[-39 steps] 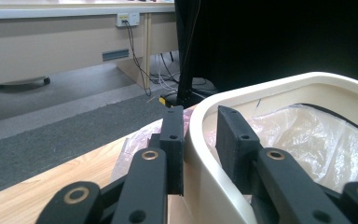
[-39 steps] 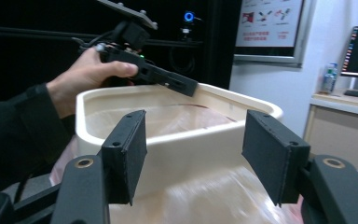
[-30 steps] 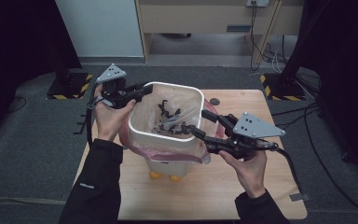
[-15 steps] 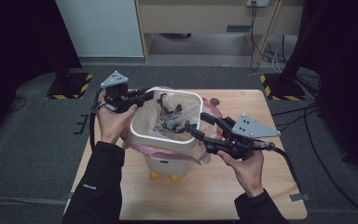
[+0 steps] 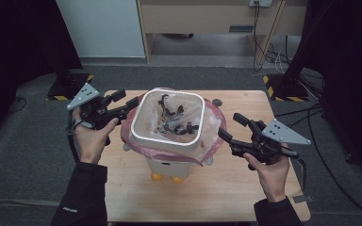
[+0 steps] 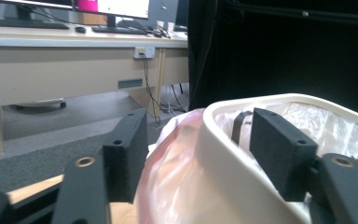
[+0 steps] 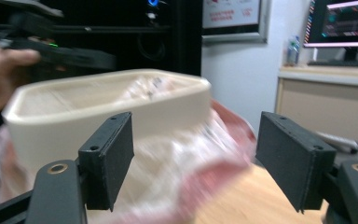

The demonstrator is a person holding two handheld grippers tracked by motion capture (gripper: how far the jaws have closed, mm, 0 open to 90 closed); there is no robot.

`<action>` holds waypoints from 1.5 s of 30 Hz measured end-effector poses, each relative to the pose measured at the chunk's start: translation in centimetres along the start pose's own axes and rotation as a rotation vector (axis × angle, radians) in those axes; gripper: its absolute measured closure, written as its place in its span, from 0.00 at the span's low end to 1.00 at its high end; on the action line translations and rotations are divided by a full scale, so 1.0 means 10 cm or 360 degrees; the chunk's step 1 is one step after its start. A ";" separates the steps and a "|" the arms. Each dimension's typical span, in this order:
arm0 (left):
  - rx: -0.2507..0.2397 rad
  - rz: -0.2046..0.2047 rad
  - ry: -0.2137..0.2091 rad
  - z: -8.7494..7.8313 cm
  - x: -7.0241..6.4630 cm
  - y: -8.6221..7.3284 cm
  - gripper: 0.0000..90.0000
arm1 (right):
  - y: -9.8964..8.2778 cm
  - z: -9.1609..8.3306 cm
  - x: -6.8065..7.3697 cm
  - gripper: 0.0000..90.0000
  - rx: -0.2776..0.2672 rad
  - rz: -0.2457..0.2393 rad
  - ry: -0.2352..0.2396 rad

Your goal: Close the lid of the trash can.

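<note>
Cream square-rimmed bin (image 5: 168,141) on the table (image 5: 235,188), pink bag (image 5: 210,123) draped over its rim, dark scraps inside. Left tongs (image 5: 131,101) have just been opening, straddling the rim without pressing; right tongs (image 5: 230,126) have been widening too, holding nothing.

A small white bin (image 5: 168,141) stands upright mid-tabletop, a pink bag (image 5: 209,136) (draped outside) lining its rim.

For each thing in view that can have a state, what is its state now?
left gripper: open, fingers astride the ring's edge, not pressing; they have just been opening.
right gripper: open, nothing between its fingers, apart from the bin; also just been opening.
white ring: seated on the bin's top, over the bag.
pink bag: lines the bin, edge folded outside.
bin: upright on the table, dark items inside.
</note>
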State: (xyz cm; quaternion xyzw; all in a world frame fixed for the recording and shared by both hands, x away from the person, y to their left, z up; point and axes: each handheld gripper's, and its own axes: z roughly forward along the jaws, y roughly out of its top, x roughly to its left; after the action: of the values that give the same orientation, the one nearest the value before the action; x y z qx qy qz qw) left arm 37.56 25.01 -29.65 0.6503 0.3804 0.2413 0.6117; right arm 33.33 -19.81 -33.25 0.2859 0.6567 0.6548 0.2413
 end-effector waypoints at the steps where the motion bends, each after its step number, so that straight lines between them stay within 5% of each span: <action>1: -0.0030 -0.0001 0.0003 -0.06 0.02 -0.03 0.37 | -0.04 -0.02 -0.03 0.29 0.0003 0.0016 -0.0016; 6: -0.0056 -0.0025 0.0087 -0.40 0.09 -0.30 0.32 | -0.29 -0.15 -0.15 0.27 0.0052 0.0079 -0.0084; 10: -0.0047 -0.0126 0.0196 -0.65 0.22 -0.55 0.30 | -0.49 -0.24 -0.22 0.25 0.0088 0.0134 -0.0132; 15: 0.0090 -0.0124 0.0264 -0.77 0.31 -0.90 0.28 | -0.73 -0.30 -0.30 0.24 0.0172 0.0155 -0.0186; 22: 0.0371 -0.0109 0.0338 -0.71 0.39 -1.42 0.27 | -1.07 -0.39 -0.39 0.23 0.0265 0.0221 -0.0243; 28: 0.0522 -0.0128 0.0361 -0.63 0.46 -1.77 0.23 | -1.38 -0.43 -0.51 0.21 0.0469 0.0232 -0.0351; 33: 0.0719 -0.0172 0.0346 -0.56 0.55 -2.09 0.22 | -1.61 -0.51 -0.64 0.19 0.0615 0.0212 -0.0447; 38: 0.0879 -0.0048 0.0401 -0.51 0.57 -2.28 0.20 | -1.78 -0.61 -0.78 0.16 0.0794 0.0128 -0.0578; 45: 0.0947 -0.0010 0.0348 -0.45 0.51 -2.35 0.18 | -1.90 -0.63 -0.87 0.13 0.0904 0.0126 -0.0612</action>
State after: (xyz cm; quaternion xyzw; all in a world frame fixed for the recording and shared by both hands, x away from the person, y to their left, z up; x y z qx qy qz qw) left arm 32.43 30.93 -52.78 0.7698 0.4998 0.1859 0.3508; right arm 34.11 -29.92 -52.58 0.4851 0.7438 0.3887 0.2459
